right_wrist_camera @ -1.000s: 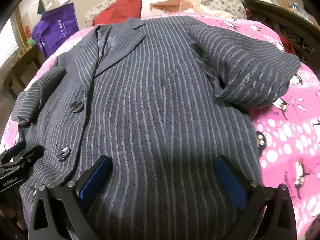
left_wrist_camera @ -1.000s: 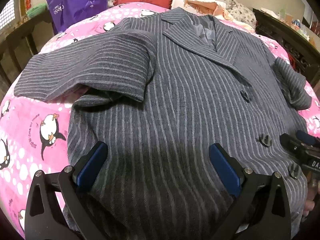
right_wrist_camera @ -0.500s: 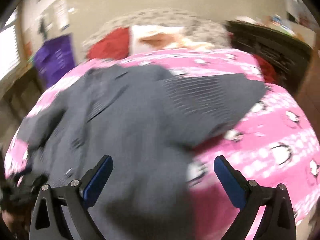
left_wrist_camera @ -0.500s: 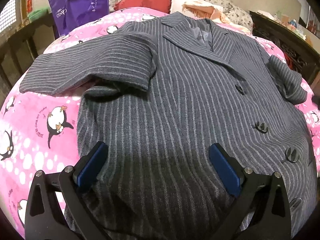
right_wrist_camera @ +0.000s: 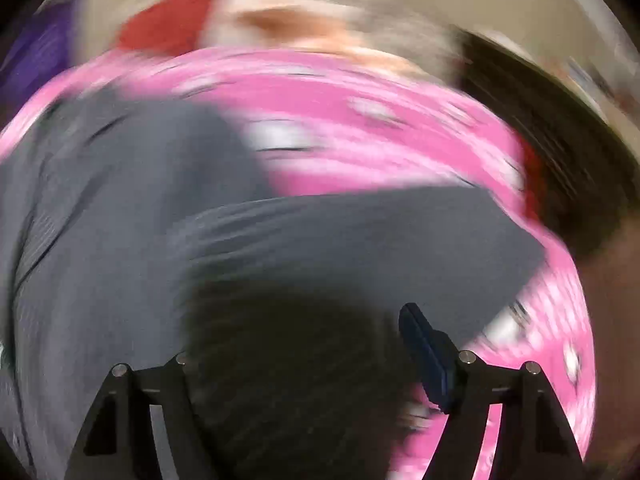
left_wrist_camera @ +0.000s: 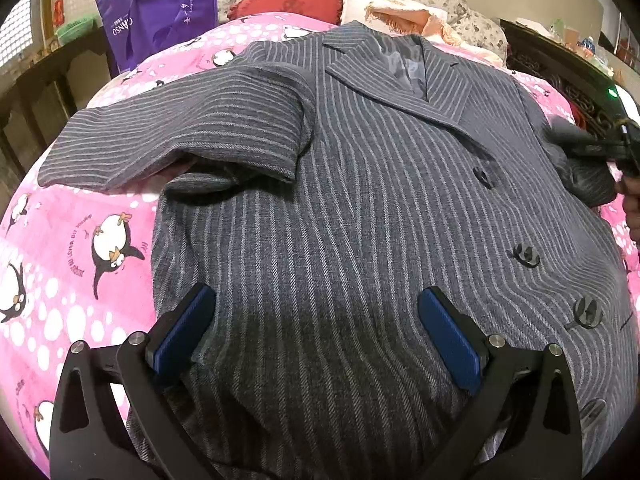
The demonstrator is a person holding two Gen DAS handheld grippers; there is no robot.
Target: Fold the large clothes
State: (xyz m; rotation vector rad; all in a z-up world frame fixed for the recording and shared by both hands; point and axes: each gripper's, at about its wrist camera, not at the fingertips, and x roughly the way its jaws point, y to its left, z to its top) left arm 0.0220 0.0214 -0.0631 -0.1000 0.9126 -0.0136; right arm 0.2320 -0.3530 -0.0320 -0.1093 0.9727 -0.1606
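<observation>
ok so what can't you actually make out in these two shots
- Right wrist view: smeared by motion blur; the striped jacket shows no stripes or buttons, and the bedspread print is unreadable.
- Right tool: its left finger is lost in dark fabric, so open or shut is unclear.
- Left wrist view: the jacket's hem is hidden behind the left tool.
- Left wrist view: the right sleeve is cut off by the frame edge.

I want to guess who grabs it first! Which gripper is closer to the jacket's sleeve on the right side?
Right. The right gripper is at the jacket's right-hand sleeve, at the far right edge. The left gripper hovers open over the jacket's lower front, well away from it.
</observation>
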